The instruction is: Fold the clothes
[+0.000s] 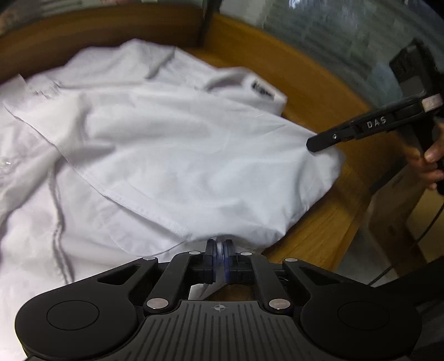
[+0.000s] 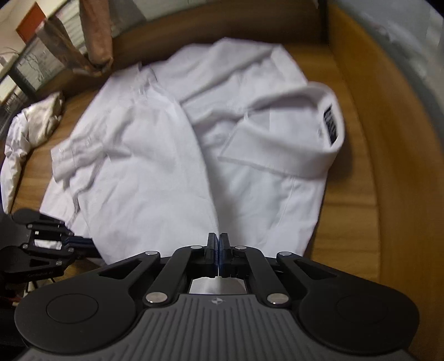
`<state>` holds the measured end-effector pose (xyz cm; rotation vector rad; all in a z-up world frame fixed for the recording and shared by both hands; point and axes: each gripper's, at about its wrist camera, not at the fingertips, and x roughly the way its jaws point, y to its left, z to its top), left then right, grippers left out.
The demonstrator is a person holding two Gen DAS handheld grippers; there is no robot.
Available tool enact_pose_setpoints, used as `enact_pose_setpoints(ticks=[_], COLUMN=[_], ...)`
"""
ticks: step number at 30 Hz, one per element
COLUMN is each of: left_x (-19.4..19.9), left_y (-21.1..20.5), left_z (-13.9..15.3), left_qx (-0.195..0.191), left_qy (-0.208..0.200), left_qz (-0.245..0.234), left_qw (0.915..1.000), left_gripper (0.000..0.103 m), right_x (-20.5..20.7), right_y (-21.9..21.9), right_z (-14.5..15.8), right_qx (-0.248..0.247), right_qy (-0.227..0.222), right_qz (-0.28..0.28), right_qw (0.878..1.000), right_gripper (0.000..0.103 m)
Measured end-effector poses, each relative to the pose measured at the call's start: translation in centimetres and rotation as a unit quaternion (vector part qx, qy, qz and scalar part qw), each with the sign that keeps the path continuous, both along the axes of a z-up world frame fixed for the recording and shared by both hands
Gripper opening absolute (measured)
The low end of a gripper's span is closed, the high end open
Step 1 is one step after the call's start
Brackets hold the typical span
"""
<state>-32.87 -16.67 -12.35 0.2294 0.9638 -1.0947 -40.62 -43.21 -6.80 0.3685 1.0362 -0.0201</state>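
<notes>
A white collared shirt (image 1: 166, 144) lies spread on a wooden table (image 1: 313, 91), its collar with a dark label (image 1: 260, 91) toward the far right. My left gripper (image 1: 220, 247) is shut on the shirt's near edge, and white cloth shows between its pads. In the left wrist view the right gripper (image 1: 312, 145) pinches the shirt's right corner. In the right wrist view the right gripper (image 2: 219, 241) is shut on the shirt (image 2: 155, 166) at its near edge, with a crease running up from the tips. The collar (image 2: 305, 133) lies to the right. The left gripper (image 2: 83, 241) grips the shirt's lower left edge.
A crumpled pale garment (image 2: 30, 130) lies at the table's left side. A brown paper bag (image 2: 94, 33) stands behind the shirt by a wooden back board (image 2: 222, 25). The table's edge (image 2: 380, 155) curves close on the right. A hand (image 1: 433, 161) holds the right gripper's handle.
</notes>
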Motion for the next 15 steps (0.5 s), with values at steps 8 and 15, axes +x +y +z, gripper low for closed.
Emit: enact_pose_setpoints(ticks=[8, 15], left_x=[-3.7, -5.3], left_y=[2.3, 1.5], left_z=[1.8, -0.1], left_qx=[-0.003, 0.032], left_qy=[-0.069, -0.06], left_qz=[-0.088, -0.143], left_qw=[0.9938, 0.9873], left_gripper=[0.006, 0.008], right_x=[-1.6, -2.0], right_y=[-0.8, 0.4], right_z=[1.7, -2.6], right_qx=[0.02, 0.004], right_qy=[-0.021, 0.064], right_qz=[-0.004, 0.049], right_qw=[1.0, 0.997], right_gripper=[0.0, 0.003])
